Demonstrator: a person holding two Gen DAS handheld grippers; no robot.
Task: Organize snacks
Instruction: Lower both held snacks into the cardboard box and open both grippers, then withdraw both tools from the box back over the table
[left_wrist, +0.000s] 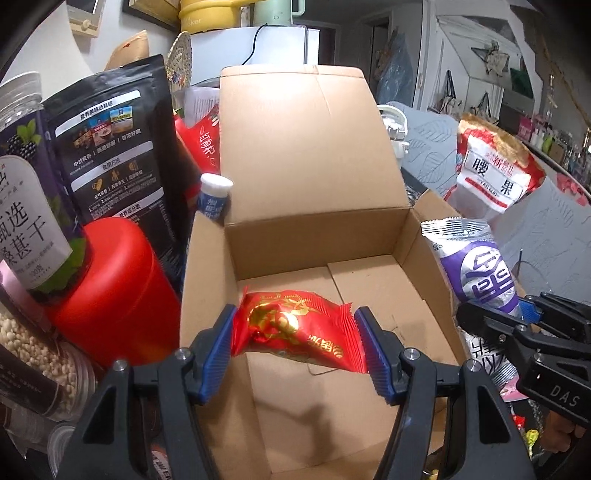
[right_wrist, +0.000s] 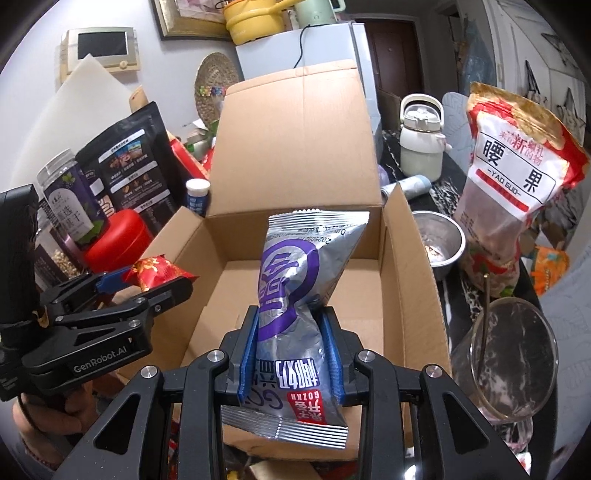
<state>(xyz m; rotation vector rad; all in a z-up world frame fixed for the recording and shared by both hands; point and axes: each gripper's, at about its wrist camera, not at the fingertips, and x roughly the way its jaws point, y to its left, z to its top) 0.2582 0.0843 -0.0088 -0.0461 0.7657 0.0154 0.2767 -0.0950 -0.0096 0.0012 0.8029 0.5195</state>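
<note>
The red packet (left_wrist: 301, 328) hangs over the open box (left_wrist: 369, 291), pinched across its width between the blue pads of the left tool (left_wrist: 295, 341), just above the box's near left part. The box floor below it is bare cardboard. The silver packet (right_wrist: 295, 295) with purple print stands upright in the right tool (right_wrist: 291, 354), whose pads squeeze its waist so the foil crumples inward; its top reaches over the box's middle and its bottom seam sticks out toward the camera. In the left view that packet (left_wrist: 476, 266) sits at the box's right wall, with the right tool (left_wrist: 524, 314) beside it.

The box's back flap (right_wrist: 295, 140) stands up. Left of the box are a red canister (left_wrist: 114, 291), a clear jar (left_wrist: 29, 184) with a purple label resting against it, a black pouch (left_wrist: 114, 147) and a small white bottle (left_wrist: 216, 195). Right of the box on the counter are a steel bowl (right_wrist: 441, 243), a cashew bag (right_wrist: 513, 184), a white kettle (right_wrist: 421, 144) and a glass cup (right_wrist: 506, 362) with a straw in it. A hand (right_wrist: 51, 421) grips the left tool's handle.
</note>
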